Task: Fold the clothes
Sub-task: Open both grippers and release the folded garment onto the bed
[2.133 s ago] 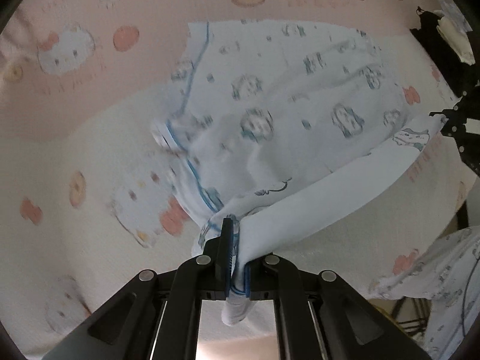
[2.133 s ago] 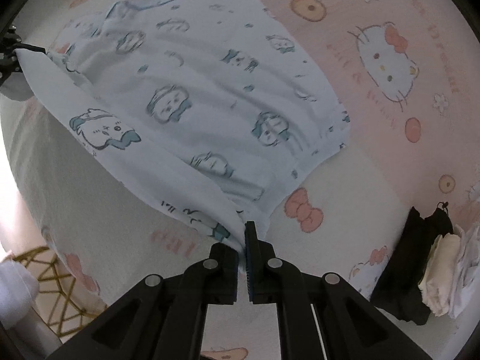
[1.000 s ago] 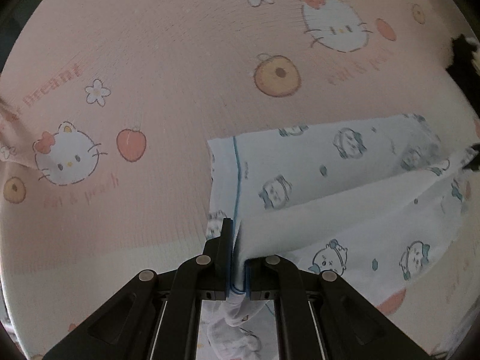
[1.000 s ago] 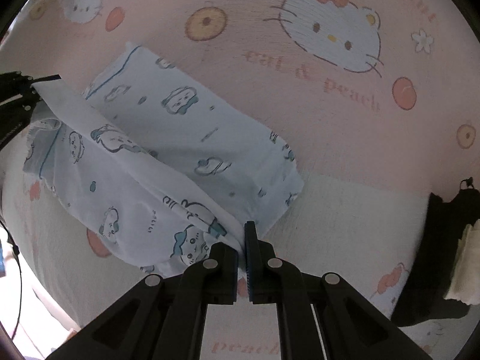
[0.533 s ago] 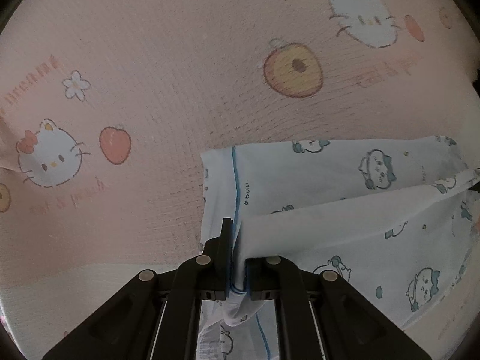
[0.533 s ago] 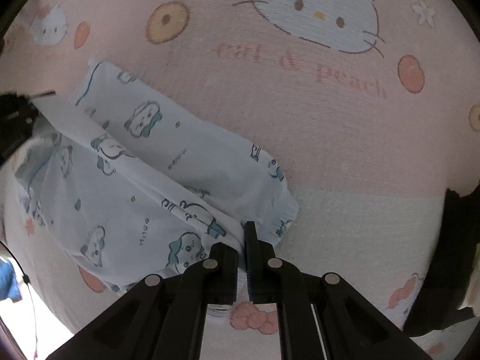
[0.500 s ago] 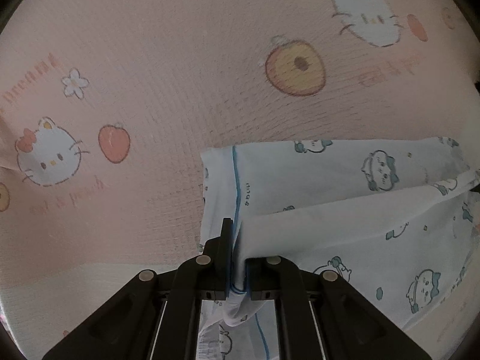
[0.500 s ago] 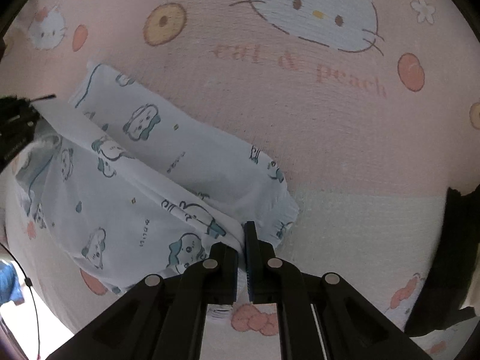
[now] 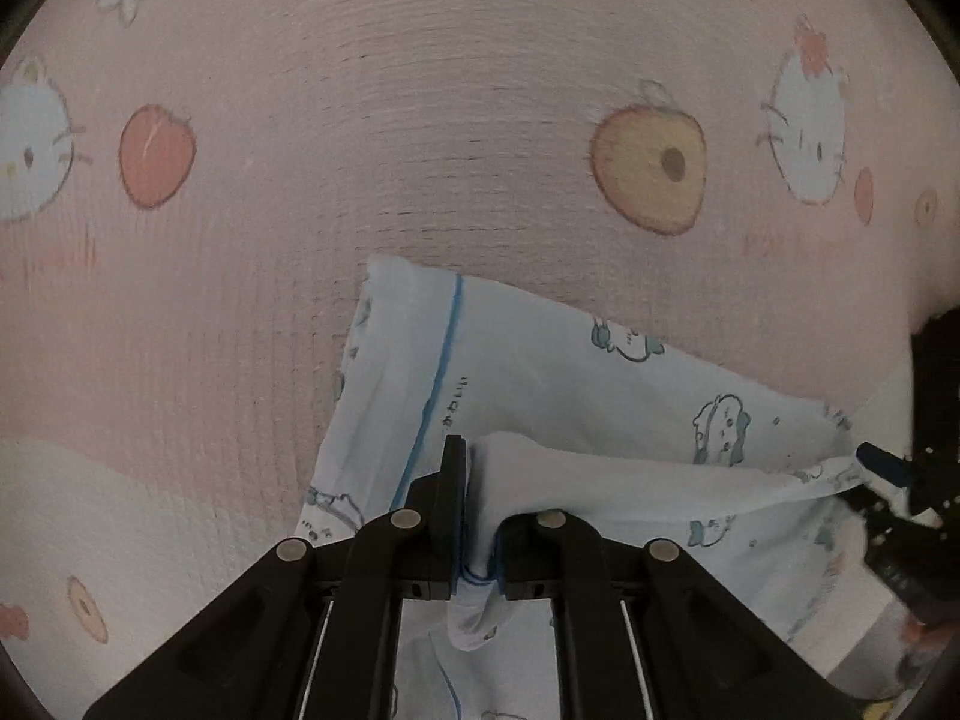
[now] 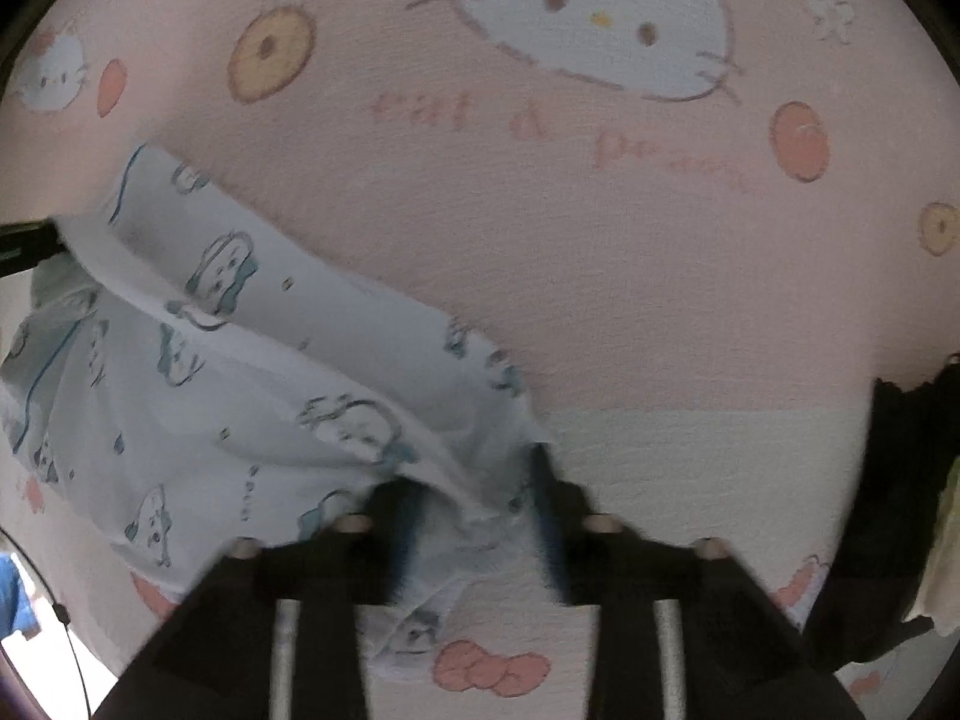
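The pale blue garment (image 9: 540, 372) lies doubled on the pink cartoon-print bed cover (image 9: 420, 90), its long axis running left to right between my two grippers, one end at each. My left gripper (image 9: 480, 516) is clamped on the blue-piped corner, fabric bunched between nearly closed fingers, upper layer resting on the lower one just ahead. My right gripper (image 10: 474, 516) is at the opposite end; its fingers are spread wide and blurred, cloth slack between them, gripping nothing as far as I can tell. Judgement: the folded edge lies straight ahead of both grippers, so either release or a further fold works across that axis. Dark folded clothes (image 10: 894, 510) sit apart, to the right.
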A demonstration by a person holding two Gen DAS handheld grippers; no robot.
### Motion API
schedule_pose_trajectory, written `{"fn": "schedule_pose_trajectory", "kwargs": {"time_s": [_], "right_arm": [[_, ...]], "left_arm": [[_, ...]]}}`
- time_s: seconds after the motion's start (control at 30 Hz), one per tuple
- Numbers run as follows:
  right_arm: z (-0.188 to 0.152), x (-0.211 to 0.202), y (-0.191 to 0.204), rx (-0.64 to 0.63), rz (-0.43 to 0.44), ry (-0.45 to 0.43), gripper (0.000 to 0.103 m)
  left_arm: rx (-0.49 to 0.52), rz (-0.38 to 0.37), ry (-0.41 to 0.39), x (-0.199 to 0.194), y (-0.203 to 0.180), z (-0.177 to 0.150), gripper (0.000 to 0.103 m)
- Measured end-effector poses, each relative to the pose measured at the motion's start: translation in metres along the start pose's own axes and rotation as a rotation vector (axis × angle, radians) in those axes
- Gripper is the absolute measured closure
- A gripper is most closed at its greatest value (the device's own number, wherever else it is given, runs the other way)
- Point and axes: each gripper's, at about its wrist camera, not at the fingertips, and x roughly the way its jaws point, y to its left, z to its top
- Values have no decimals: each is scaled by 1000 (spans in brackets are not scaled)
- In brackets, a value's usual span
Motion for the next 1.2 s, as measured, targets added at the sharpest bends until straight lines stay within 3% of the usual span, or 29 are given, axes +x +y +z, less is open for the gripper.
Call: {"fn": "schedule_pose_trajectory", "kwargs": {"time_s": [0.03,0.17,0.23,0.27,0.3,0.47,0.6,0.8,1.03,1.2], "right_arm": [[0,-2,-1,-1,-9,-16,42],[-2,-10,-7,-4,-8,-41,40],[-1,-9,-6,-3,-3,-29,40],[0,-8,-6,-3,0,-23,40],[0,-7,-6,-4,0,-17,40],[-1,-8,-6,-2,-13,-23,40],[-9,-23,-12,38,19,-95,40],[-24,-35,-18,107,71,-186,40],[-55,-36,-33,298,205,-272,40],[-75,-29,-31,387,210,-308,40]], "left_arm": [[-12,-18,9,-2,3,1,94],[65,-10,37,-10,-1,3,82],[147,30,29,-17,-9,3,59],[176,50,32,-19,-12,3,43],[199,59,37,-21,-13,2,39],[204,59,31,-31,-8,-1,39],[159,35,-28,-35,4,-9,39],[173,27,-108,-36,6,-40,39],[148,-13,-142,-40,8,-58,39],[112,-53,-174,-48,16,-67,39]]}}
